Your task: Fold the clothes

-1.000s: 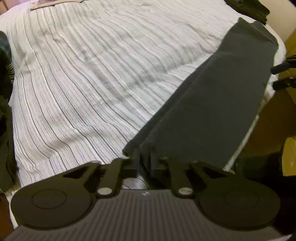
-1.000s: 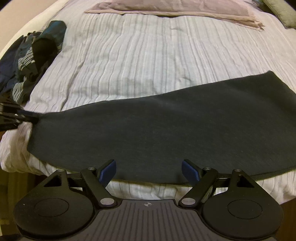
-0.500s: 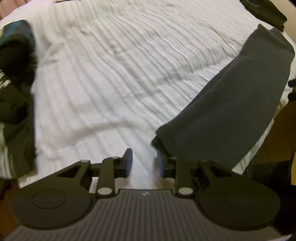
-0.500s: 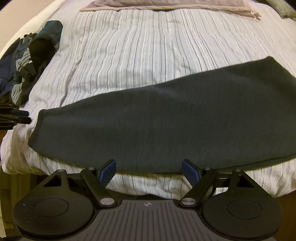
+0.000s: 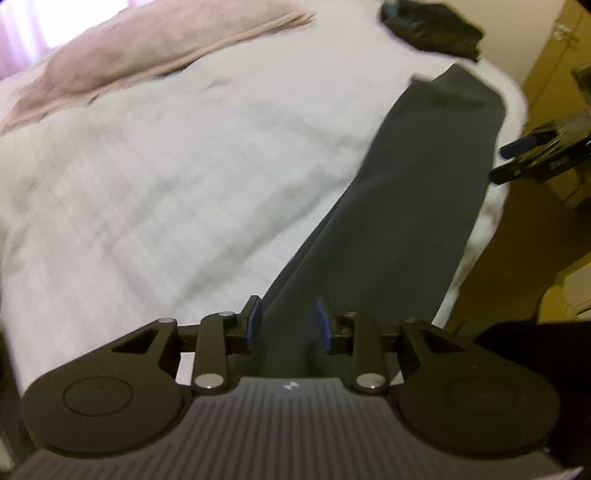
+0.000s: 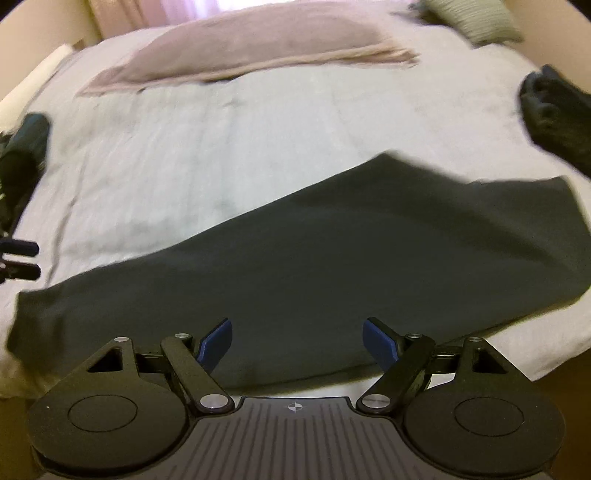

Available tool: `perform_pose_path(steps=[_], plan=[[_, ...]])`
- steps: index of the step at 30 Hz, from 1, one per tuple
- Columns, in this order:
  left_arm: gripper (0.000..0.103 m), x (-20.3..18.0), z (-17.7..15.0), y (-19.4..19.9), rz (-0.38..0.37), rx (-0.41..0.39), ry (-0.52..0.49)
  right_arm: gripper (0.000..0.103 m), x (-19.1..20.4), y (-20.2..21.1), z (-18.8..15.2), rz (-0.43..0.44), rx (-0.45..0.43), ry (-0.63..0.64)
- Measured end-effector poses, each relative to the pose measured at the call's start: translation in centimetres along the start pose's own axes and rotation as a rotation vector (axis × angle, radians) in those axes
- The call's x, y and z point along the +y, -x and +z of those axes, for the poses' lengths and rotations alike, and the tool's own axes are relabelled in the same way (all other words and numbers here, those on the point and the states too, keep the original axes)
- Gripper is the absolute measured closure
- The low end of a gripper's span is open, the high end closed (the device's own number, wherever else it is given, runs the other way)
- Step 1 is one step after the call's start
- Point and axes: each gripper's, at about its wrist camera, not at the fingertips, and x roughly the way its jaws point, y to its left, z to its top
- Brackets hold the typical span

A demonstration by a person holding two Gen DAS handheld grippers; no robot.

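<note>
A long dark grey folded garment (image 6: 314,266) lies flat along the near edge of the striped white bed (image 6: 229,147). It also shows in the left wrist view (image 5: 413,206), running away from my left gripper (image 5: 286,323). The left gripper is open, its jaws over the garment's near end, gripping nothing. My right gripper (image 6: 297,341) is wide open and empty, just in front of the garment's long near edge. The right gripper's fingers (image 5: 524,146) show at the right edge of the left wrist view, and the left gripper's fingers (image 6: 22,249) show at the left edge of the right wrist view.
A pinkish blanket (image 6: 251,48) lies at the head of the bed. A dark clothes pile (image 6: 557,114) sits at the right edge, shown also in the left wrist view (image 5: 432,26). More dark clothes (image 6: 22,155) lie at the left edge. Yellow-brown furniture (image 5: 554,74) stands beside the bed.
My left gripper let go of the garment's end, opened, and moved back over it. Both cameras tilted up, showing the pinkish blanket. The right gripper stayed open near the garment's long edge.
</note>
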Motion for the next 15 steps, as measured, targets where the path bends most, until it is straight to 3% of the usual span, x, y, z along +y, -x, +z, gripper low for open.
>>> perform_pose_path(steps=[5, 9, 12, 15], plan=[[0.071, -4.0, 9.1, -4.1, -0.090, -0.066, -0.015, 0.022, -9.7, -1.3, 4.0, -0.072, -0.037, 0.004], [0.070, -7.2, 17.0, -8.5, -0.141, -0.087, 0.018, 0.022, -18.5, -5.1, 7.2, -0.110, -0.020, -0.043], [0.070, -8.9, 21.9, -12.6, -0.181, -0.065, 0.063, 0.022, -24.9, -7.5, 7.6, -0.122, 0.015, -0.086], [0.070, -9.8, 25.8, -16.8, -0.231, -0.014, 0.123, 0.022, -30.1, -9.4, 5.8, -0.097, 0.102, -0.156]])
